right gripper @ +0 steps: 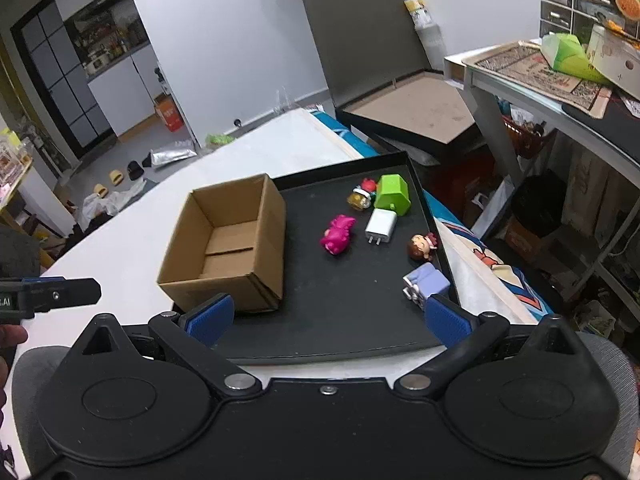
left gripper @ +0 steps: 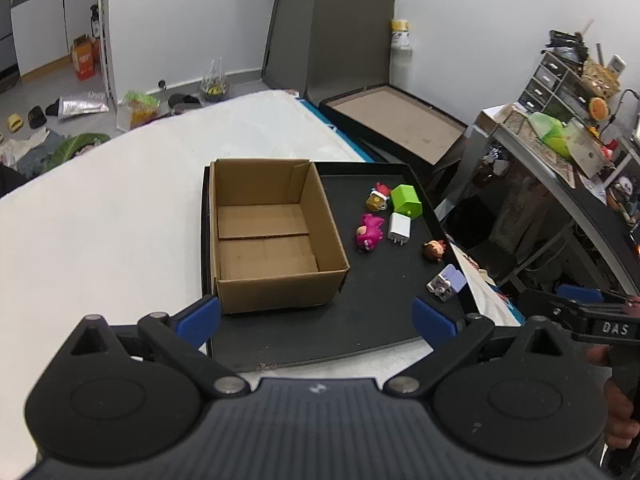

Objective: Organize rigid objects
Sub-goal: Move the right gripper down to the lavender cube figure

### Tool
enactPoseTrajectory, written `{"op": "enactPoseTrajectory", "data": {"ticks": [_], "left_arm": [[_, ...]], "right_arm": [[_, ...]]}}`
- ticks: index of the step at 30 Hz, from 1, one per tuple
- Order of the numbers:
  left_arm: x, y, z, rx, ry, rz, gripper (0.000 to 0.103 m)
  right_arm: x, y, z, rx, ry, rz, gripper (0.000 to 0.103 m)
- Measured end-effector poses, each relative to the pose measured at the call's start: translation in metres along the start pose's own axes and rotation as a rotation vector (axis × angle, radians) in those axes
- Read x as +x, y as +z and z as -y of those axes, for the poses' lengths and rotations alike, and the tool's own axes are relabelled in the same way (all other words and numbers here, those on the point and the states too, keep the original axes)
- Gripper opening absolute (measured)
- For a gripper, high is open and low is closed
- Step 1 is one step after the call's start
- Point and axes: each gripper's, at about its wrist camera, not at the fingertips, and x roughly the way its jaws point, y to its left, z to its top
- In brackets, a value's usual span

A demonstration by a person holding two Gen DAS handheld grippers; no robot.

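Note:
An empty cardboard box (left gripper: 264, 236) (right gripper: 232, 248) stands on the left of a black tray (left gripper: 372, 320) (right gripper: 340, 300). To its right lie a pink toy (left gripper: 370, 232) (right gripper: 338, 234), a white charger (left gripper: 399, 227) (right gripper: 381, 225), a green block (left gripper: 406, 199) (right gripper: 394, 194), a yellow-red figure (left gripper: 378, 197) (right gripper: 362, 196), a brown-haired doll head (left gripper: 434, 250) (right gripper: 422, 246) and a lilac toy (left gripper: 447, 282) (right gripper: 426, 284). My left gripper (left gripper: 316, 318) is open and empty at the tray's near edge. My right gripper (right gripper: 328, 318) is open and empty there too.
The tray sits on a white table (left gripper: 100, 232) (right gripper: 132, 248). A cluttered shelf (left gripper: 560, 140) (right gripper: 560, 80) stands to the right. A flat framed board (left gripper: 400, 120) (right gripper: 420, 108) lies beyond the table. Floor clutter is at the far left.

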Motion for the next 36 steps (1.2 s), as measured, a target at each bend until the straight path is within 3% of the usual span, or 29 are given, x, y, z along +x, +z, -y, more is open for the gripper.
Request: {"op": "enactPoseTrajectory", "data": {"ticks": [20, 32, 36], "left_arm": [[0.067, 0.042, -0.025, -0.064, 0.027, -0.101, 0.100], [0.104, 0.052, -0.050, -0.096, 0.073, -0.170, 0.099], [0.119, 0.054, -0.058, -0.109, 0.092, -0.189, 0.098]], "right_arm": [[0.056, 0.037, 0.029, 0.022, -0.053, -0.092, 0.103], [0.099, 0.055, 0.032, 0.034, -0.066, -0.164, 0.103], [0.112, 0.058, 0.037, 0.044, -0.059, -0.191, 0.093]]}}
